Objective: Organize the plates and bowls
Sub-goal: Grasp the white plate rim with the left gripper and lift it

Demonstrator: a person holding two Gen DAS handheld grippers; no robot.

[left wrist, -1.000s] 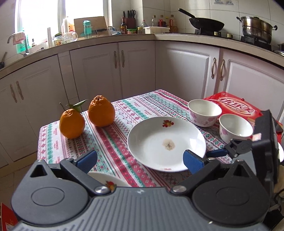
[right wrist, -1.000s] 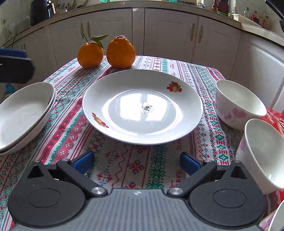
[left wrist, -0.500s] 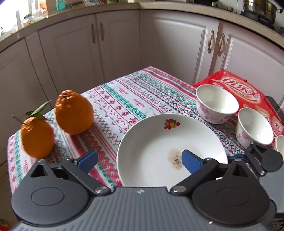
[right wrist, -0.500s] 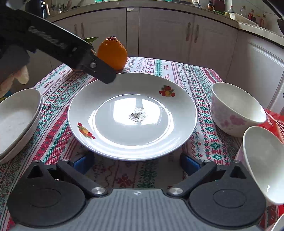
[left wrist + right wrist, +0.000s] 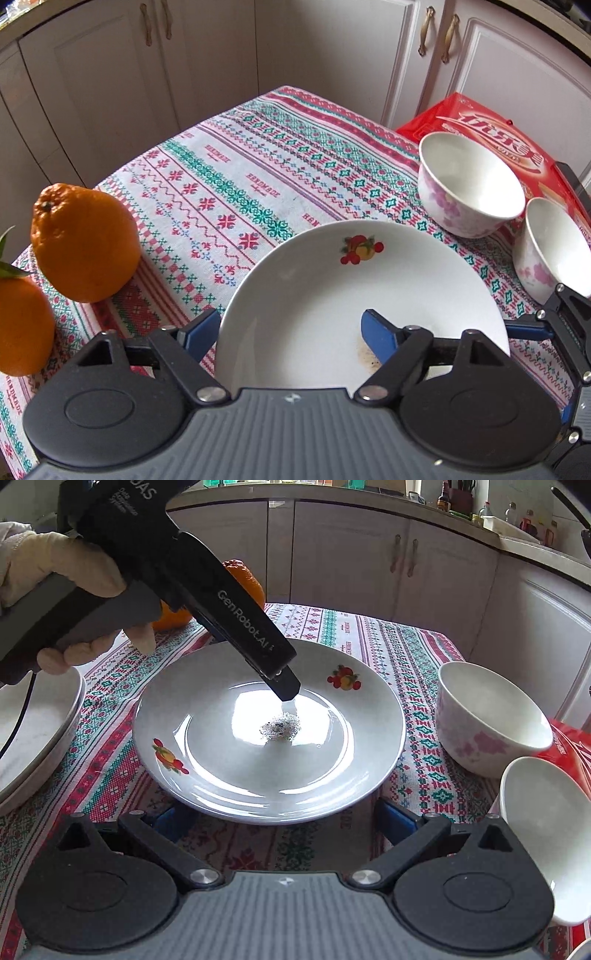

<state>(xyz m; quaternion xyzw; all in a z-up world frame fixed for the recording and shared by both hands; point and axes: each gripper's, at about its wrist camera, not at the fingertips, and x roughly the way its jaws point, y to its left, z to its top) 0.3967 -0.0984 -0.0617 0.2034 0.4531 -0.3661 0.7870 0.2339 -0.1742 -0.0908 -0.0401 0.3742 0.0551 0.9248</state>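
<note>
A white plate (image 5: pixel 332 295) with fruit prints and a small dark stain lies mid-table; it also shows in the right wrist view (image 5: pixel 269 738). My left gripper (image 5: pixel 288 332) is open and straddles the plate's left rim, one finger over the plate, one outside it. My right gripper (image 5: pixel 280 819) is open at the plate's near edge, its fingertips partly under the rim. Two white floral bowls (image 5: pixel 469 184) (image 5: pixel 554 247) stand to the right. Stacked white plates (image 5: pixel 33 731) sit at the left of the right wrist view.
Two oranges (image 5: pixel 81 243) (image 5: pixel 22 325) rest on the patterned tablecloth (image 5: pixel 240 177) at the left. A red packet (image 5: pixel 491 133) lies behind the bowls. Kitchen cabinets (image 5: pixel 325 55) stand beyond the table's edge.
My left gripper has come down and forward over the plate until its fingers straddle the rim. My right gripper has moved closer to the plate's near edge.
</note>
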